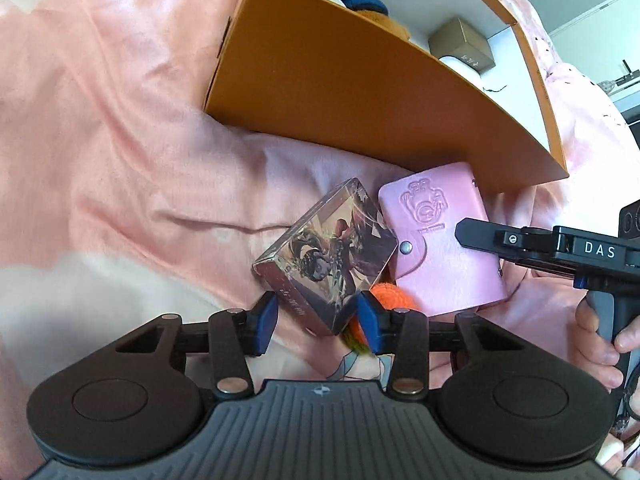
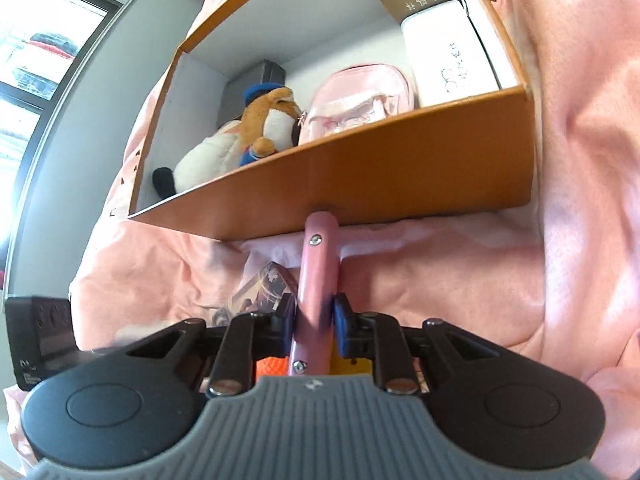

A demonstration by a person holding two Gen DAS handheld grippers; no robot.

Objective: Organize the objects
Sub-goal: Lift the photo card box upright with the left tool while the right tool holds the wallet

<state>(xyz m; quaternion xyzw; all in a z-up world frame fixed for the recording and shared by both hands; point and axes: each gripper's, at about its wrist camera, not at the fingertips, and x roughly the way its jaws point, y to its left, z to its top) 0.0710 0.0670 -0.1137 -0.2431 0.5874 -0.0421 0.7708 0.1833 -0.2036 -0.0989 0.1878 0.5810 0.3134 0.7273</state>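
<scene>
On the pink bedspread point(image 1: 120, 120), the left gripper point(image 1: 318, 314) has its blue pads closed against the sides of a printed card box point(image 1: 326, 248), gripping its near end. Beneath it peeks an orange knitted thing point(image 1: 394, 298). Just right lies the pink snap wallet point(image 1: 444, 240) — the right gripper point(image 2: 312, 318) pinches its edge, nearly closed. Behind both stands the orange box point(image 1: 340, 80), holding a plush dog point(image 2: 268, 120) and a pink pouch point(image 2: 360, 96).

— What is lying under everything here?
— A wrinkled pink cotton bedsheet point(image 1: 120, 128) is spreading across the bed.
— And beyond it?
— A dark-framed window point(image 2: 36, 64) is letting daylight in.
</scene>
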